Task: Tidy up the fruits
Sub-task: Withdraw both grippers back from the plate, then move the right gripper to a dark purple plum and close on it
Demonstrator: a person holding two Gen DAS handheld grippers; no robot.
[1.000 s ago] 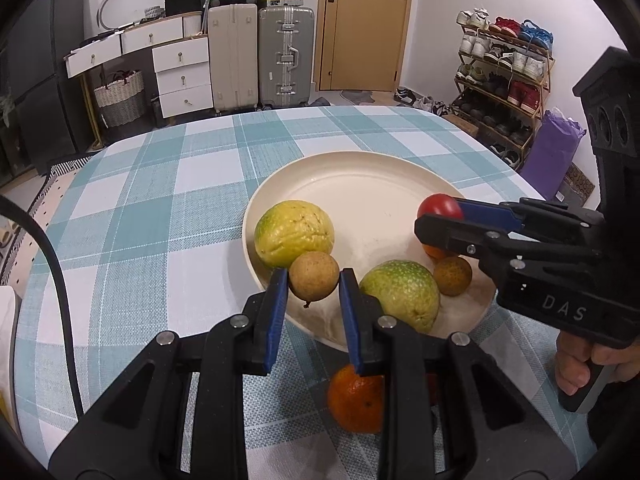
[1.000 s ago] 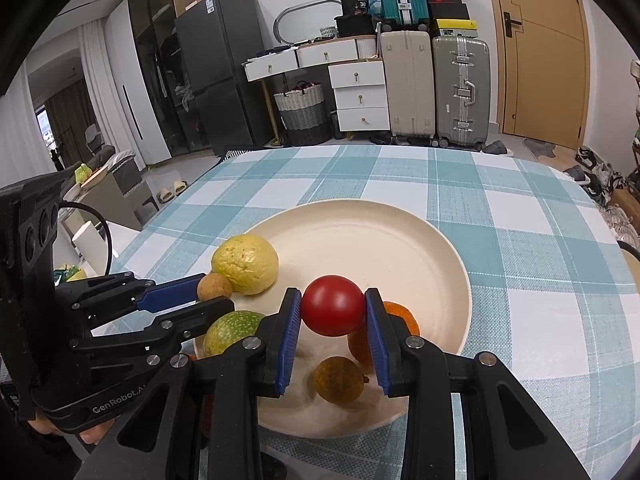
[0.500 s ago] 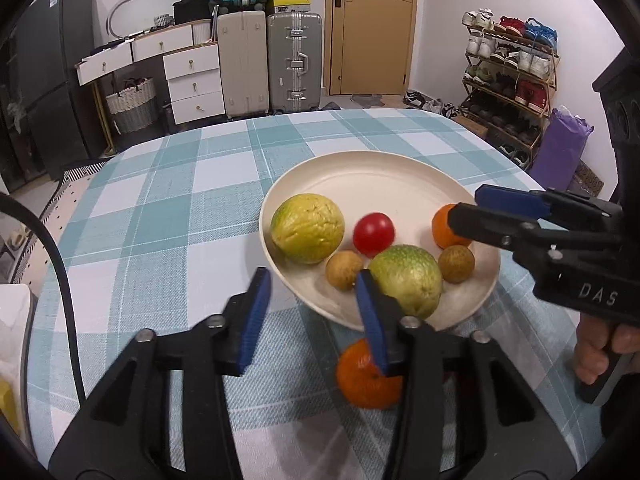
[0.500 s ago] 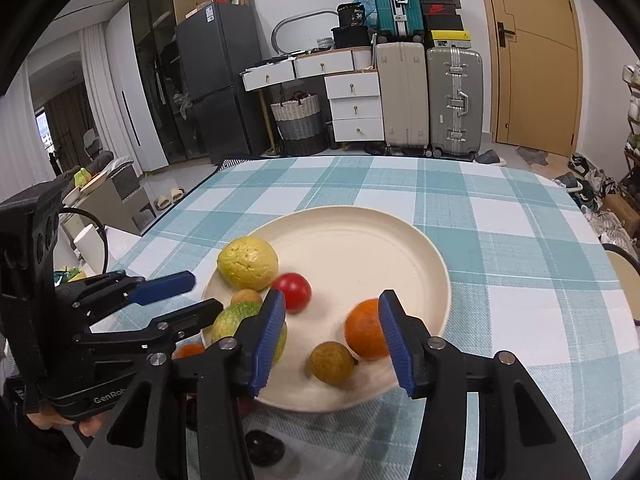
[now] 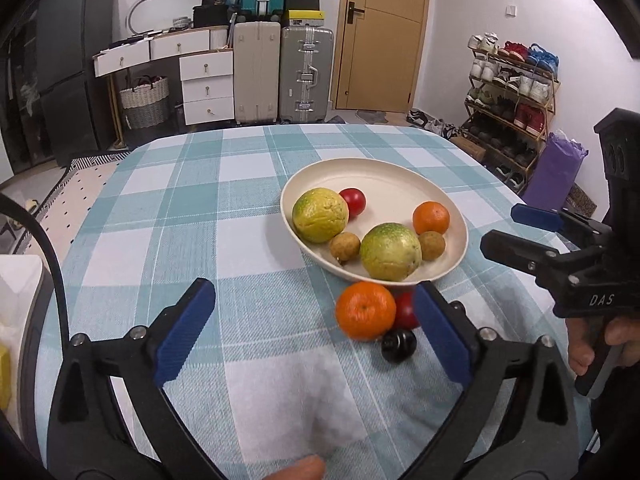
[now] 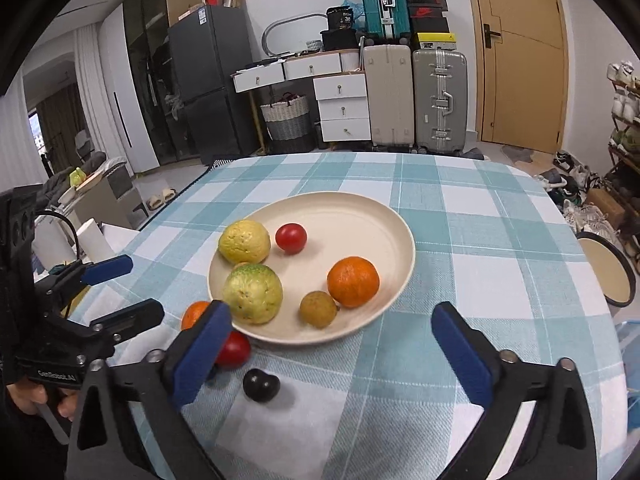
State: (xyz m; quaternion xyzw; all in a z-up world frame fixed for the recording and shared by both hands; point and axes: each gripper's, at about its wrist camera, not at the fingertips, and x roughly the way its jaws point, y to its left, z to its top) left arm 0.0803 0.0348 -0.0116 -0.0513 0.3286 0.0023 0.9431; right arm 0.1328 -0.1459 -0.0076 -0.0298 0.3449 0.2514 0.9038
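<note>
Released longan (image 5: 344,246) on plate (image 5: 456,252), beyond opened left gripper (image 5: 312,336)

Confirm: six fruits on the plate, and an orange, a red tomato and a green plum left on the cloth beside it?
Not quite. The plum on the cloth is dark, nearly black, not green; the right wrist view shows it clearly. The rest holds: six fruits on the plate, with the orange and red tomato on the cloth.
</note>
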